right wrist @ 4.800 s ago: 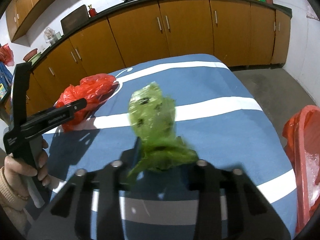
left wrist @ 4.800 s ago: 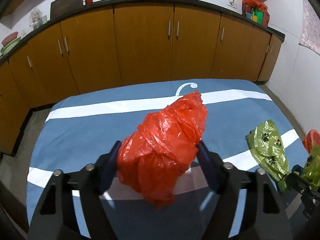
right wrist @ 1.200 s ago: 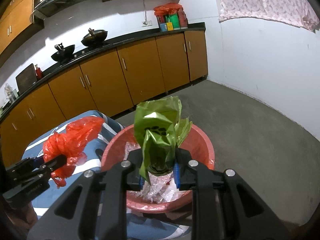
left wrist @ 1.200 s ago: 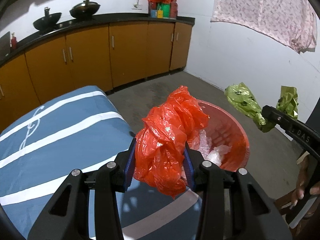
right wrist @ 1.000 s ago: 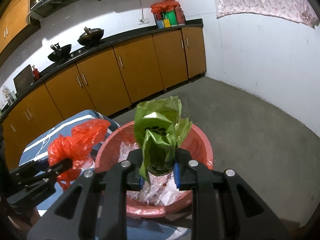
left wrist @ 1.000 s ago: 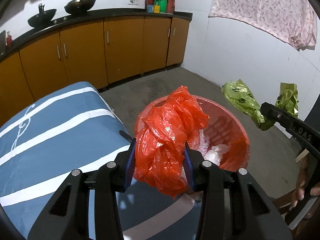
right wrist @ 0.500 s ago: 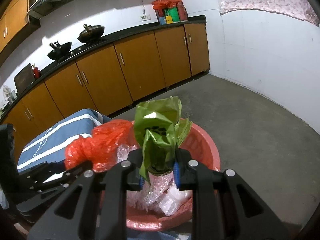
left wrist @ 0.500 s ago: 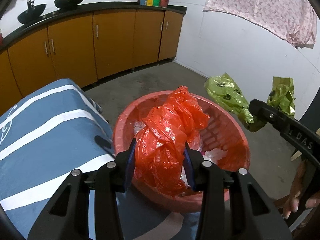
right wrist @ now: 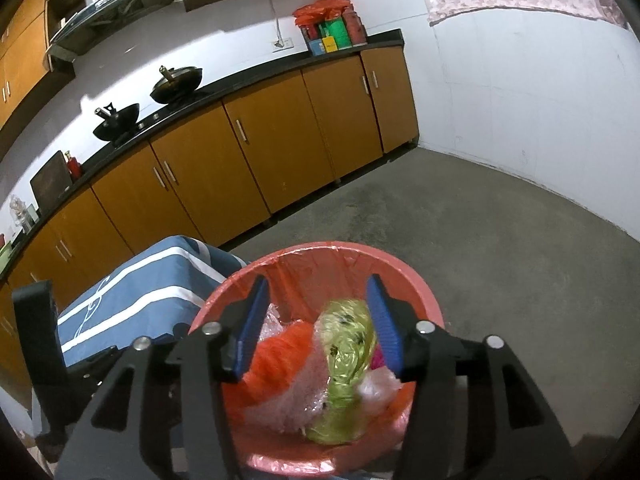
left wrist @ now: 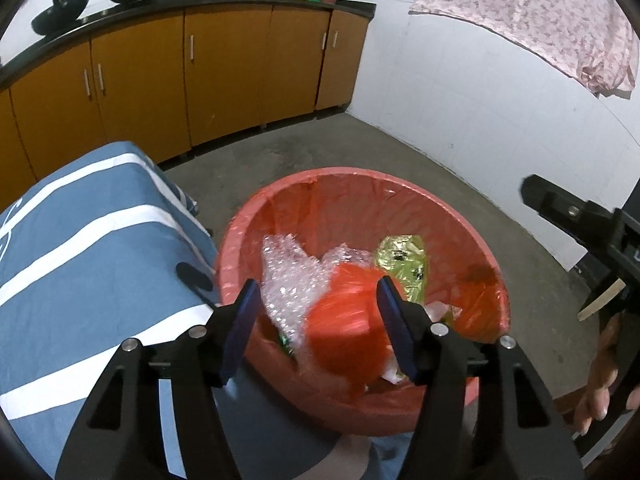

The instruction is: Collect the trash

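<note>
Trash fills the red basin [left wrist: 476,236], a wide round tub lined with thin red plastic that stands on the grey concrete floor [right wrist: 500,240] just beside the corner of the blue cloth with white stripes [left wrist: 80,248]. Brown cupboards [right wrist: 256,160] under a dark counter run along the far wall, with two black woks [right wrist: 176,80] on top.

Inside the basin lies crumpled clear bubble wrap [left wrist: 288,280]. The red plastic bag [left wrist: 344,320], blurred in the left wrist view, is down in the basin between the spread fingers of the left gripper [left wrist: 316,312]; its jaws are opening and the blue pads [left wrist: 244,320] stand clear of the bag on both sides. The green bag with black paw prints [right wrist: 346,352] is likewise in the basin, on the bubble wrap just beside the red bag, and the right gripper [right wrist: 318,320] hangs above it with its jaws opening, blue pads apart and holding nothing.

In the left wrist view the right gripper's black body juts in from the right edge, with fingers of the person's hand [left wrist: 600,376] below it.
</note>
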Action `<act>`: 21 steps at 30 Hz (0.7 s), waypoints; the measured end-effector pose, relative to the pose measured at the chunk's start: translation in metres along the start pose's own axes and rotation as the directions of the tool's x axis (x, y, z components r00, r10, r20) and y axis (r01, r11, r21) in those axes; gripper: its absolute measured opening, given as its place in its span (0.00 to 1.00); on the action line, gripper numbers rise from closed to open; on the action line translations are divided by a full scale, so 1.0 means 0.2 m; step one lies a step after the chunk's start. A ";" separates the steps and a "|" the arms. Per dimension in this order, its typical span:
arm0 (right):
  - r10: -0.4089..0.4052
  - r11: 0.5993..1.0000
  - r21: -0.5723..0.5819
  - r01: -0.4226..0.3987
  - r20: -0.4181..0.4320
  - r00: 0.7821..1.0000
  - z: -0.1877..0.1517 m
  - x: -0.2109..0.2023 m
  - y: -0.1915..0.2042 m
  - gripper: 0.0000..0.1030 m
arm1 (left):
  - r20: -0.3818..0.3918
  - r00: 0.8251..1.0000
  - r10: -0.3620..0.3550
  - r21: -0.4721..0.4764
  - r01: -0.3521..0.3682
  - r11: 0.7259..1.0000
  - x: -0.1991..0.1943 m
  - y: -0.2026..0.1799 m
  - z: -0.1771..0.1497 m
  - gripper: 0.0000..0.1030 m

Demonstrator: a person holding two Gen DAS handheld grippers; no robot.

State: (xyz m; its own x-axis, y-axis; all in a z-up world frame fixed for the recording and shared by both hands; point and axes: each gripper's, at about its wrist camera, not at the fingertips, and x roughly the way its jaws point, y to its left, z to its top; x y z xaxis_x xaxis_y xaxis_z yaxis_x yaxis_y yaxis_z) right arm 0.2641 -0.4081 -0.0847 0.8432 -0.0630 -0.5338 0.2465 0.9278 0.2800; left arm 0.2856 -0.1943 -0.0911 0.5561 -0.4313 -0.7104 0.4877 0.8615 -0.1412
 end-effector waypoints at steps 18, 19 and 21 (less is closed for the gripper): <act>-0.155 0.984 -0.053 0.173 0.247 0.957 -0.18 -0.69 0.18 0.96 | 0.331 0.928 0.169 -0.062 -0.158 0.986 -0.89 0.10 -0.25 0.98; -0.161 0.980 -0.070 0.185 0.258 0.953 -0.20 -0.72 0.21 0.96 | 0.347 0.919 0.186 -0.069 -0.173 0.983 -0.94 0.11 -0.28 0.98; -0.172 0.970 -0.116 0.212 0.284 0.943 -0.25 -0.79 0.29 0.96 | 0.375 0.900 0.220 -0.078 -0.206 0.975 -1.01 0.11 -0.32 0.98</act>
State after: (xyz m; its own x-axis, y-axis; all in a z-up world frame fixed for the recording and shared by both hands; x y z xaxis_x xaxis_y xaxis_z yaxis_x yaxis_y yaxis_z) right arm 0.1209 -0.3268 -0.0240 0.8887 -0.3234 -0.3250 0.3625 0.9296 0.0662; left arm 0.1404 -0.0708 0.0046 0.8608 -0.2989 -0.4119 0.3083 0.9502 -0.0451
